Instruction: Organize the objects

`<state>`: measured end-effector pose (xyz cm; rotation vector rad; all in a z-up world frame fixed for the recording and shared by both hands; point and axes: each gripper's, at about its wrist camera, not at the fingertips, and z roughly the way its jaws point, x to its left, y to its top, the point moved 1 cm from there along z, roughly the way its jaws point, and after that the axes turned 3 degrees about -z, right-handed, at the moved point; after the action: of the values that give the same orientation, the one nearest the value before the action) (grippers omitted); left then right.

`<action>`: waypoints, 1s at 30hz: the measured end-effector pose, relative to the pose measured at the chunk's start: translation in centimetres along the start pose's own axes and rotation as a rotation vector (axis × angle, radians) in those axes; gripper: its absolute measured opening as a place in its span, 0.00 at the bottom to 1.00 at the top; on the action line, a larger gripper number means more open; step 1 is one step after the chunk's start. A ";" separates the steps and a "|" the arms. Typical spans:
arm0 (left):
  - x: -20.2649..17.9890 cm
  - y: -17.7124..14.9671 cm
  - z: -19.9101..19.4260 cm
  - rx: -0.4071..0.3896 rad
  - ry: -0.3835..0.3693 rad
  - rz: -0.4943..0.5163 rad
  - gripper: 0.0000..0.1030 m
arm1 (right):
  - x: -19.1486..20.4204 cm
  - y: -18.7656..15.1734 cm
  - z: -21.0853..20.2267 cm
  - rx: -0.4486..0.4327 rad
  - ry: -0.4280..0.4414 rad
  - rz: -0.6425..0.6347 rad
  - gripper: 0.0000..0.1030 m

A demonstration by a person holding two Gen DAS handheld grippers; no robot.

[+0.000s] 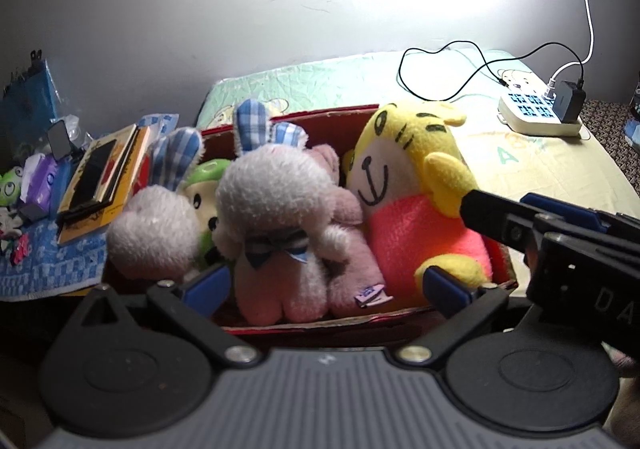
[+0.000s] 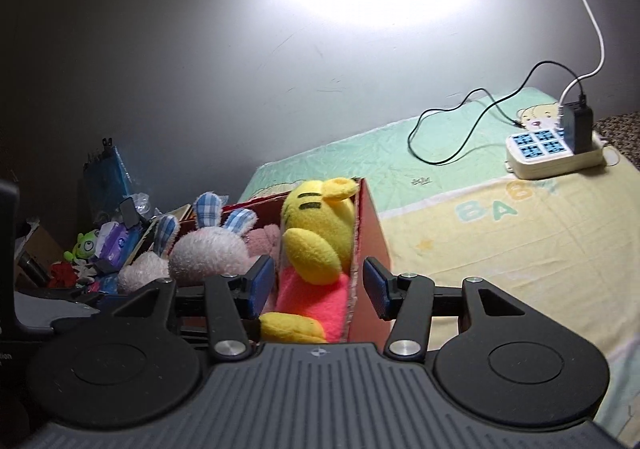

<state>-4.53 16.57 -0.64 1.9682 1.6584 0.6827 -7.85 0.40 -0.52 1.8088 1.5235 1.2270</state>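
**Tools wide above a full toy box**

Right tool (image 2: 318,291) stands wide, its blue pads apart on either side of the box wall and the tiger's leg, pressing on neither. Left tool (image 1: 326,287) is wide too, its pads spread before the pink rabbit with nothing gripped.

The red box (image 1: 348,114) sits on a bed with a pale green and yellow blanket (image 2: 520,249) printed "BABY". Packed inside, upright and touching, are a yellow tiger (image 1: 416,185) with black stripes, a stitched smile and a bright pink body, a fuzzy pink rabbit (image 1: 276,209) with blue checked ears and a bow, a second rabbit (image 1: 154,225) and a green toy (image 1: 202,193) wedged between them. A white power strip (image 2: 554,151) lies well apart on the blanket.
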 end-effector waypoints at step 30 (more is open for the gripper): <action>-12.9 0.3 -0.3 0.057 -0.054 0.126 0.99 | -9.1 -0.1 -4.4 0.035 -0.330 0.063 0.63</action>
<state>-6.37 3.77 -1.11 2.1265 1.5490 0.6278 -11.50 -8.96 -1.43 1.9797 1.3175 0.8773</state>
